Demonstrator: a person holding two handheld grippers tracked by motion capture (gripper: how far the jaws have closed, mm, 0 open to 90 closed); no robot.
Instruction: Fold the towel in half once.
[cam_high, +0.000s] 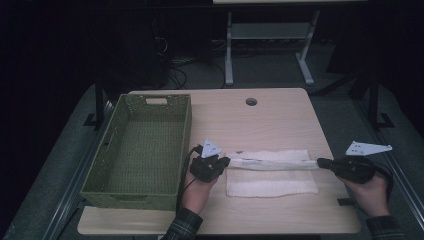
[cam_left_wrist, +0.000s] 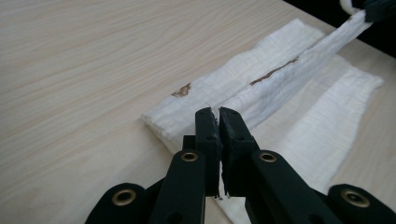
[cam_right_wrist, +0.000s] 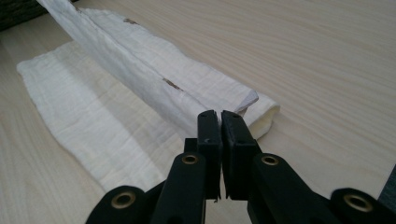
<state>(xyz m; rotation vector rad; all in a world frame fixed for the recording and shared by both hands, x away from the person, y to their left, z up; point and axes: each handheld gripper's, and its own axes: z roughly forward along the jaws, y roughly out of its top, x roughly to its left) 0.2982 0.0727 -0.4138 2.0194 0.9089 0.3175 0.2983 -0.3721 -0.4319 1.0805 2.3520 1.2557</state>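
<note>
Cloth (cam_high: 272, 175): white, on desk (cam_high: 280, 115), right of basket (cam_high: 140, 150). Long axis runs hand to hand. Left hand-held gripper (cam_high: 226, 161) and right hand-held gripper (cam_high: 321, 162) each pinched tight on one end of the raised upper edge, stretched taut between them; lower half lies flat.

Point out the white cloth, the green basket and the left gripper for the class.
white cloth (cam_high: 272, 182), high view, flat lower layer.
green basket (cam_high: 186, 135), high view, right wall.
left gripper (cam_left_wrist: 218, 116), left gripper view, between its closed fingertips, pinching the cloth.
</note>
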